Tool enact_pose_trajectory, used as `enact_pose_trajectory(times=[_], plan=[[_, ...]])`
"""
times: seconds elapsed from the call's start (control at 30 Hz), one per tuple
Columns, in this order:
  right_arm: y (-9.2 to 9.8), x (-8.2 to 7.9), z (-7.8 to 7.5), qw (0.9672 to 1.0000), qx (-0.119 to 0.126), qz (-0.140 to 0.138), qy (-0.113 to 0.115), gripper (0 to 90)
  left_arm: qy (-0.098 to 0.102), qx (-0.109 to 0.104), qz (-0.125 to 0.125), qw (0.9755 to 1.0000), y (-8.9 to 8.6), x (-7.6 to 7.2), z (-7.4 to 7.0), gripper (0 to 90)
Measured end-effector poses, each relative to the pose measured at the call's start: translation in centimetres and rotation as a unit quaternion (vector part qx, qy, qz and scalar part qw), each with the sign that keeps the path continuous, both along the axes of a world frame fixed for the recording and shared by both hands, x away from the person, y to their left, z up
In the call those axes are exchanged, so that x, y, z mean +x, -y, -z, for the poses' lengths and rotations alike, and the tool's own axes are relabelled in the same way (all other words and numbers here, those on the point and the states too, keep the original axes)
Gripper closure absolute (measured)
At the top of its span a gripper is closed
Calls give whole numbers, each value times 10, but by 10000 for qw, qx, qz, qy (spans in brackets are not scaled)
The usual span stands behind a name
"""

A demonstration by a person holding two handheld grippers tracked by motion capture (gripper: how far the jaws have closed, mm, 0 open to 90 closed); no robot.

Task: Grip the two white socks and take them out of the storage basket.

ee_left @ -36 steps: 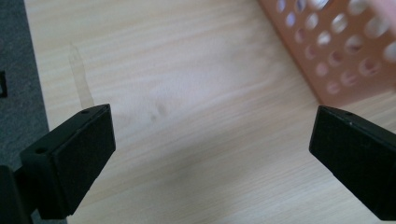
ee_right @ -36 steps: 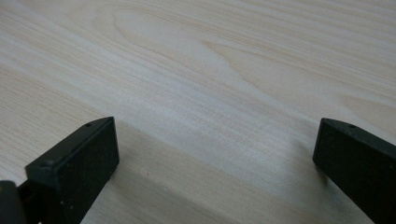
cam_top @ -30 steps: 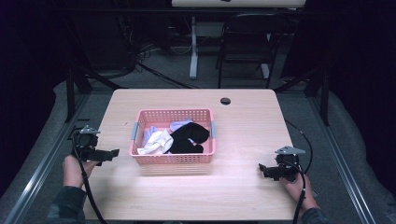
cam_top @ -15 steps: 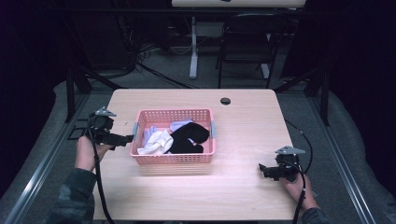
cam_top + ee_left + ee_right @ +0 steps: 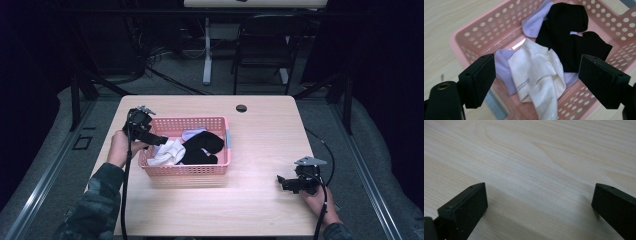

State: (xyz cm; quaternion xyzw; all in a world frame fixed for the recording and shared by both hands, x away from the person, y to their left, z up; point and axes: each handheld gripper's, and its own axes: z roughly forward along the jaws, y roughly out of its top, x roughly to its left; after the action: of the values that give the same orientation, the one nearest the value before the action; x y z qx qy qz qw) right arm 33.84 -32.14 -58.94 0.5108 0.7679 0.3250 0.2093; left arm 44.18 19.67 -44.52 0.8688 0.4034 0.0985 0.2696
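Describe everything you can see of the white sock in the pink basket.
The white sock looks like soft knit fabric, crumpled and folded over itself, with faint grey print near one fold. It lies in the pink basket near the left end, on top of a lilac sock and against a black sock. The left gripper hovers above it, jaws open, not touching.
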Motion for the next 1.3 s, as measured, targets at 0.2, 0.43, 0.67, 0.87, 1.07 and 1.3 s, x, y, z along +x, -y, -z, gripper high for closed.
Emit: enact_pose_trajectory(times=[0.2,0.43,0.67,0.87,1.07,1.3], plan=[[0,0,0,10000,-4,1,1,0,-326,221,132,9991,22,16,17,243],[0,0,0,10000,-2,1,-1,0,-632,437,41,9970,29,24,38,347],[0,0,0,10000,2,-2,0,0,-1050,452,-49,9934,33,29,50,444],[0,0,0,10000,-1,1,2,0,-1159,542,-71,9918,34,30,55,502],[0,0,0,10000,0,-2,1,0,-1207,645,-49,9906,35,31,58,577],[0,0,0,10000,0,-1,1,0,-1232,714,-80,9898,34,30,65,653]])
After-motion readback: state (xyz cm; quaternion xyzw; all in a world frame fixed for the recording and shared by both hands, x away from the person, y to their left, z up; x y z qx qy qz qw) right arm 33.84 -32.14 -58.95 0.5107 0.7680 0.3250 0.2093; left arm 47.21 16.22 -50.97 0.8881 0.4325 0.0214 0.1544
